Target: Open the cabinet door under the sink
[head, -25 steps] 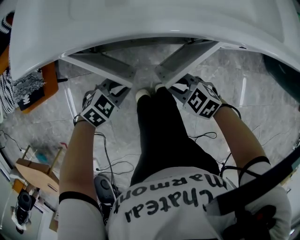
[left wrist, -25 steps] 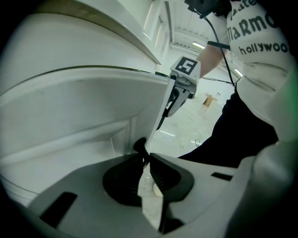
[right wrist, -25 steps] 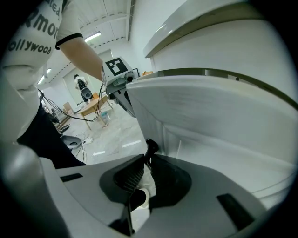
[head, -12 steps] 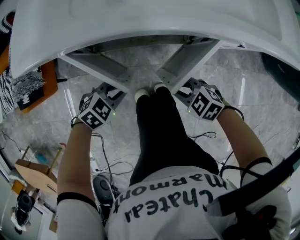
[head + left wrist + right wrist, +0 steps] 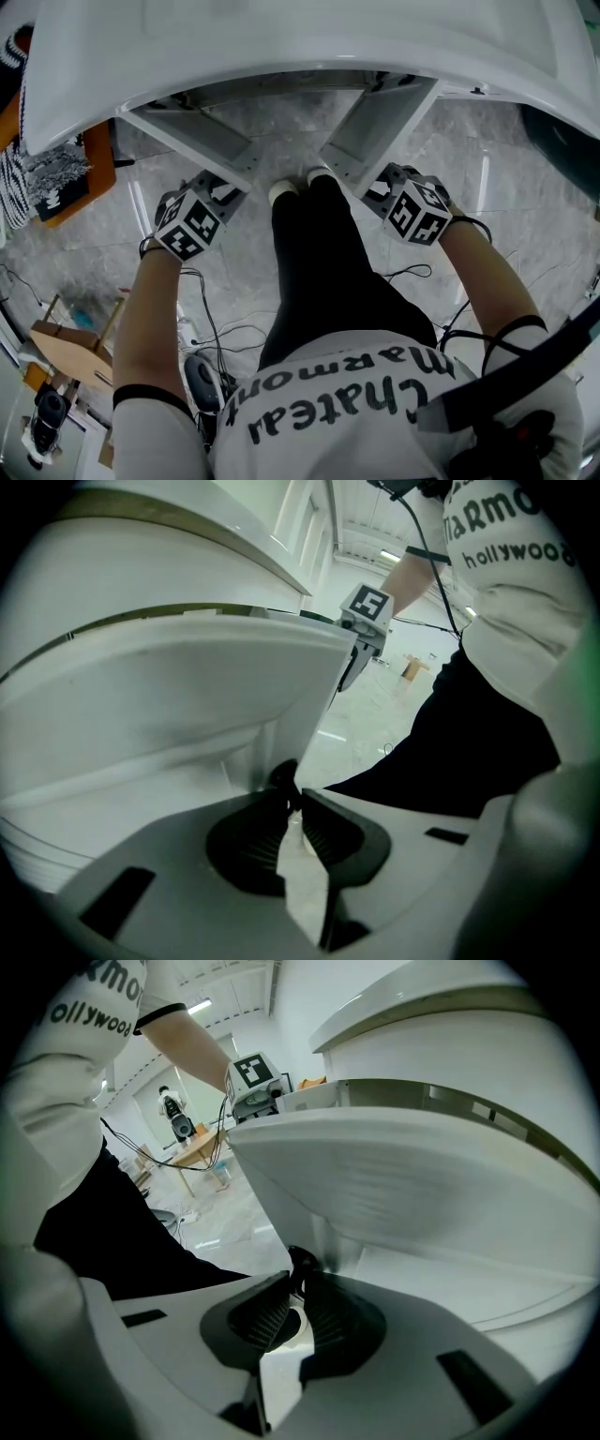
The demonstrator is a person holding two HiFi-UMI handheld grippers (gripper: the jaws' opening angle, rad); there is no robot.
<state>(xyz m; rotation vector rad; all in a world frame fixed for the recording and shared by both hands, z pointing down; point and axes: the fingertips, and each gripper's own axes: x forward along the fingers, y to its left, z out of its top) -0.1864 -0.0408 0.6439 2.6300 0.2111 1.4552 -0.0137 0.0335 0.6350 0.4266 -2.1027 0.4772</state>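
Two cabinet doors stand swung out under the white sink [image 5: 300, 37] in the head view, the left door [image 5: 192, 136] and the right door [image 5: 380, 122]. The left gripper [image 5: 225, 187] and the right gripper [image 5: 375, 192] each take a near end, likely to draw both open together. Left gripper view: jaws narrow, pinching the left door's thin free edge. Right gripper view: jaws likewise narrow, clamped on the right door's edge.
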